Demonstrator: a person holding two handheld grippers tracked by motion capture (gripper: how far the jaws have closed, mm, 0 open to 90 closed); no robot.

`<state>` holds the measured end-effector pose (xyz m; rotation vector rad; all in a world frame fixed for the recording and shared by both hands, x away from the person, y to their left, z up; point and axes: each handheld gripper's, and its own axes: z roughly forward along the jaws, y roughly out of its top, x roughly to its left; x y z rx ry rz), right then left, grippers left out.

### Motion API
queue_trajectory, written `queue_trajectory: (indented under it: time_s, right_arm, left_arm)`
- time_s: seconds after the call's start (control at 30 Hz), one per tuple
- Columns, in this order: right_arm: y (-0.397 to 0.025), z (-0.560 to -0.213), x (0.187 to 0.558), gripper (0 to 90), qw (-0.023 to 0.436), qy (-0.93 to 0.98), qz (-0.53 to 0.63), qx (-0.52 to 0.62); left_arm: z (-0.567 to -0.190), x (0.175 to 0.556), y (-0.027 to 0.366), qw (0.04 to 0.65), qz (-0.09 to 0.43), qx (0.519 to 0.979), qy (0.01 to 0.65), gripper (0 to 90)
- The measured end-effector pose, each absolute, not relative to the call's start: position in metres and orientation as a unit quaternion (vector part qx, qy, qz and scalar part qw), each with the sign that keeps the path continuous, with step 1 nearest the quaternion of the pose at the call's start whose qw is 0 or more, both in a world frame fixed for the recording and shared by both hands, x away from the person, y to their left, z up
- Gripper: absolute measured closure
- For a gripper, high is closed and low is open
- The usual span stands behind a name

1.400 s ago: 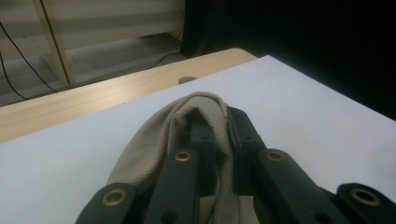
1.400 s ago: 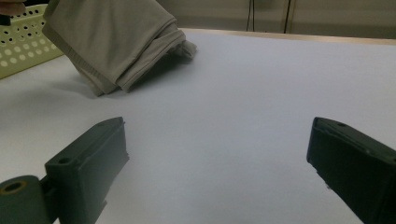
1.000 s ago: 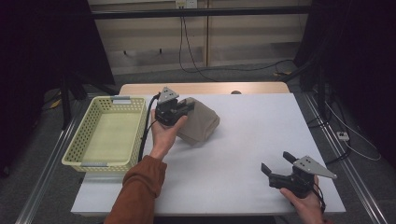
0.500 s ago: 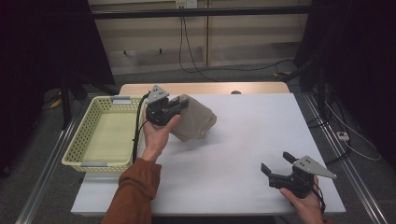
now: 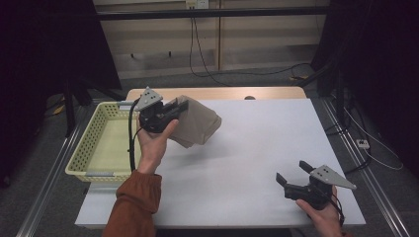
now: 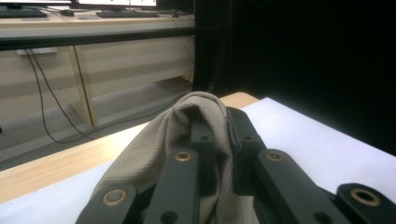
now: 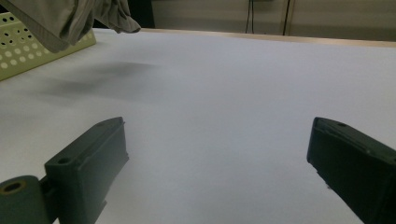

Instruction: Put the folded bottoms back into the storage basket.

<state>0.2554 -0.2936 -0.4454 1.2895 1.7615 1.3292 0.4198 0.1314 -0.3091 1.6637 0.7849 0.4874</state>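
Note:
A beige folded cloth [image 5: 197,126] hangs clear of the white table [image 5: 257,143], gripped at its upper left edge by my left gripper [image 5: 179,105], which is shut on it. In the left gripper view the cloth [image 6: 154,149] drapes over and between the black jaws of the left gripper [image 6: 219,126]. My right gripper [image 5: 292,173] rests near the table's front right corner, open, with nothing between its jaws. In the right gripper view the right gripper [image 7: 215,158] has bare table between its jaws, and the cloth [image 7: 70,18] hangs at the top left.
A pale yellow-green perforated basket [image 5: 86,143] sits at the table's left edge, beside the raised cloth; its wall [image 7: 28,51] appears in the right gripper view. A wooden strip [image 5: 217,93] runs along the table's far edge. Cables lie on the floor behind.
My left gripper has lifted the cloth off the table and carried it left toward the basket. The right gripper has stayed where it was.

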Motion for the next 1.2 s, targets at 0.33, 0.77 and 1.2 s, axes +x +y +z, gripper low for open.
queue_trajectory:
  time_s: [0.33, 0.77, 1.2]
  right_arm:
    - [-0.294, -0.445, 0.255, 4.4, 0.289, 0.658, 0.498, 0.485]
    - [-0.294, -0.445, 0.254, 4.5, 0.288, 0.658, 0.503, 0.481]
    - [-0.293, -0.444, 0.254, 4.4, 0.286, 0.658, 0.506, 0.478]
  left_arm:
    - [-0.301, 0.407, 0.149, 0.58, 0.223, 0.704, 0.343, 82.9]
    - [-0.278, 0.389, 0.172, 0.593, 0.247, 0.689, 0.335, 83.0]
    - [-0.269, 0.384, 0.203, 0.604, 0.257, 0.67, 0.347, 83.0]
